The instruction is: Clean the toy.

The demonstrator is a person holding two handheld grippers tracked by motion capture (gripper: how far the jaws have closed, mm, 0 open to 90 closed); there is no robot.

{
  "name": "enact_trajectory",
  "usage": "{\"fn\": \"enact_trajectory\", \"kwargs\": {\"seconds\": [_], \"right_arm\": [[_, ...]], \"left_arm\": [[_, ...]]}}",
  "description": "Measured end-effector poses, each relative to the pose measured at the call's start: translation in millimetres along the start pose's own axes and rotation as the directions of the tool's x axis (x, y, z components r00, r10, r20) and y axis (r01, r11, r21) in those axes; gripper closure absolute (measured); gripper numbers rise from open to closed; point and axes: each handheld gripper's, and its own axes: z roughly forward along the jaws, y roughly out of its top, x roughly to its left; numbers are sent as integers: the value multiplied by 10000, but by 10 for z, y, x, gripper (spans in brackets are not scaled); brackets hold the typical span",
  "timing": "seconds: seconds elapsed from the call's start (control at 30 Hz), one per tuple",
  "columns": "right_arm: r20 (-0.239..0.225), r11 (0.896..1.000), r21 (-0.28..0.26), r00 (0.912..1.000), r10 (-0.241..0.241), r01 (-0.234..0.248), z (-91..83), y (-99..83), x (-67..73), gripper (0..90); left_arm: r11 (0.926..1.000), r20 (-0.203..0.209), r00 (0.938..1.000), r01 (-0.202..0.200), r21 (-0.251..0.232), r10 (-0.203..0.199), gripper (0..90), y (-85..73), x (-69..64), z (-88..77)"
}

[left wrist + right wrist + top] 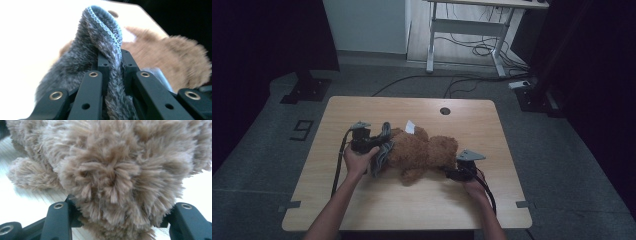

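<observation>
Right gripper view: teddy bear (125,170) between fingers (58,220)

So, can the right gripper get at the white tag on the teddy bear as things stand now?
Probably not directly: the right gripper is at one end of the teddy bear, and the white tag lies beyond its body.

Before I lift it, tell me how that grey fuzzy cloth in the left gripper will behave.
Probably floppy: the grey cloth folds limply over where the left gripper pinches it. Likely light, since a thin pinched fold holds it up. It may cling and drag on the teddy bear, whose fur it lies against.
</observation>
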Motion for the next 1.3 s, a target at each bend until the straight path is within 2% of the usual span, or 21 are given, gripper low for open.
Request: {"fn": "enact_trajectory", "kwargs": {"seconds": [0.03,0.07,0.1,0.13,0.2,0.23,0.27,0.3,0.37,0.4,0.43,0.53,0.63,0.8,0.9,1.0,1.07,1.17,1.27,1.3], "right_arm": [[7,10000,29,10000,-16,16,-2,0,3,417],[7,10000,29,10000,-16,16,-2,0,3,417],[-1,10000,34,10000,6,-6,-4,-8,2,415],[-4,10000,23,10000,1,-1,-5,-11,1,413],[-5,10000,32,10000,17,-17,-6,-12,2,412],[-3,10000,17,10000,34,-34,-5,-16,0,411],[-3,10000,17,10000,34,-34,-5,-16,0,411],[-4,10000,13,10000,44,-44,-6,-18,0,411],[-22,10000,39,10000,34,-34,-10,-23,0,410],[-22,10000,39,10000,34,-34,-10,-23,0,410],[-19,10000,43,10000,35,-34,-12,-29,-3,409],[-37,10000,36,10000,62,-62,-12,-35,-12,409],[-18,10000,33,10000,57,-57,-8,-32,-15,409],[32,10000,72,10000,27,-27,-1,-36,-29,399],[60,9999,132,10000,-28,27,-3,-39,-30,396],[69,9998,198,10000,-32,31,-5,-41,-29,395],[50,9996,269,10000,4,-5,-10,-44,-25,387],[8,9995,315,10000,7,-7,-23,-53,-20,354],[-137,9995,321,9999,-2,6,-47,-64,-14,317],[-329,9996,280,9995,5,4,-93,-79,-7,284]], "left_arm": [[9996,-39,9996,-291,-46,291,808,87,-78,1],[9996,-39,9996,-291,-46,291,807,87,-78,1],[9957,-54,9957,-922,-19,922,806,239,-251,43],[9957,-54,9957,-922,-19,922,806,239,-251,43],[9900,57,9901,-1401,151,1400,806,345,-423,145],[9820,111,9833,-1822,498,1818,805,396,-575,299],[9820,111,9833,-1822,498,1818,804,396,-575,299],[9785,119,9809,-1944,693,1940,804,400,-632,384],[9756,186,9814,-1921,1063,1912,804,383,-688,549],[9749,136,9827,-1848,1240,1846,804,364,-691,623],[9745,69,9867,-1614,1561,1623,804,313,-647,742],[9750,49,9900,-1400,1724,1413,802,267,-573,791],[9771,32,9923,-1223,1740,1237,803,239,-485,761],[9728,-248,9872,-1511,1755,1578,813,133,-469,694],[9675,-378,9796,-1887,1681,1976,814,44,-498,634],[9635,-394,9753,-2079,1685,2173,815,-14,-514,574],[9635,-377,9746,-2121,1636,2209,816,-71,-530,536],[9671,-423,9749,-2107,1423,2186,819,-125,-544,508],[9703,-434,9746,-2135,1139,2195,822,-217,-572,462],[9719,-359,9754,-2128,1006,2173,822,-269,-590,419]]}}
